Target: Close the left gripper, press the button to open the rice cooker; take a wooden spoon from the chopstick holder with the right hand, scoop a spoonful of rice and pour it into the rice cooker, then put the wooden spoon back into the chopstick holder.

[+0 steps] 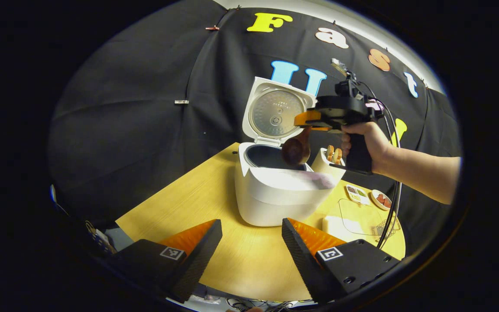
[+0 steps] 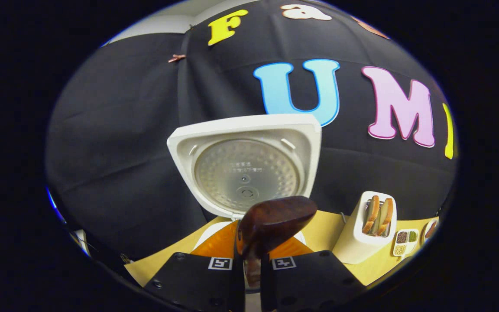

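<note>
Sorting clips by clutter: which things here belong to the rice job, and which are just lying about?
In use: rice cooker, its raised lid, wooden spoon, right gripper, chopstick holder.
Lying about: divided snack dish, small plate, clear tray.

- A staged recording booth, not a real kitchen: black cloth (image 1: 137, 108) hangs as its wall, pinned with clips (image 1: 181, 102).
- Kitchen props sit on a wooden table (image 1: 249, 255): a rice cooker (image 1: 275, 195), a toaster (image 2: 364, 234), small food dishes (image 1: 358, 193).
- Cables (image 1: 390, 212) trail across the table.

Black cloth wall (image 1: 137, 108) hangs in folds behind; pale wooden surface (image 1: 215, 190) below; white strip (image 1: 362, 21) above.
</note>
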{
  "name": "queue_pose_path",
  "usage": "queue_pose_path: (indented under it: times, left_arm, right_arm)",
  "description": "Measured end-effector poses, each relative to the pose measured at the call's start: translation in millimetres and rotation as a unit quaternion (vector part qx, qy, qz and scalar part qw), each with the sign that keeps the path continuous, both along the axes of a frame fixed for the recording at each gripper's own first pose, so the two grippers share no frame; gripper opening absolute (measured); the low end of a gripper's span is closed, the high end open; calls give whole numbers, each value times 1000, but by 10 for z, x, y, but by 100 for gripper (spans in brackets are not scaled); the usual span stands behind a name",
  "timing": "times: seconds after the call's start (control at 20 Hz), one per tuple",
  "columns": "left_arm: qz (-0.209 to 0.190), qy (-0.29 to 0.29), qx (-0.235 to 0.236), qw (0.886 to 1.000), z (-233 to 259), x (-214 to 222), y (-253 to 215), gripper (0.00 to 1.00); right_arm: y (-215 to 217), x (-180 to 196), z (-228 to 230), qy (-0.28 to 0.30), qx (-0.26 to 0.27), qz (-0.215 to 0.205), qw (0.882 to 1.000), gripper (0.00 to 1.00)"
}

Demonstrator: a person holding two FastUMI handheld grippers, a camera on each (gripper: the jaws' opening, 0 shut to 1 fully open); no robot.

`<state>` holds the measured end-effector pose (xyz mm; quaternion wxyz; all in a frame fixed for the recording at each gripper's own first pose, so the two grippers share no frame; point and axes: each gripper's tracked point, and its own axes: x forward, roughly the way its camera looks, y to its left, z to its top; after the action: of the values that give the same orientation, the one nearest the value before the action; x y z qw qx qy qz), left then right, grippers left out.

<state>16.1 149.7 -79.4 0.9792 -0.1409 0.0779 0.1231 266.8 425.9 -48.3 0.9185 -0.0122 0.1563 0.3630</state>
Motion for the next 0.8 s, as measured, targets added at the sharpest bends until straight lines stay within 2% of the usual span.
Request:
queue_pose_path:
  times: [0.2,0.25,0.4,0.6,0.8]
  left_arm:
    - [-14,-7,2,1000,70,45,-166,96]
    - [-19,-9,5,1000,89,53,-225,98]
    - [-38,-11,17,999,127,105,-397,96]
    - [-64,-11,30,997,196,230,-656,96]
    - [-81,-9,41,996,272,422,-940,96]
  right_arm:
    - [-456,12,325,39,63,-36,997,18]
    - [-605,29,408,43,75,-47,995,18]
    - [-1154,82,608,47,103,-83,990,18]
    - [-2058,175,743,48,129,-147,980,18]
    - [-3054,294,732,47,132,-210,968,18]
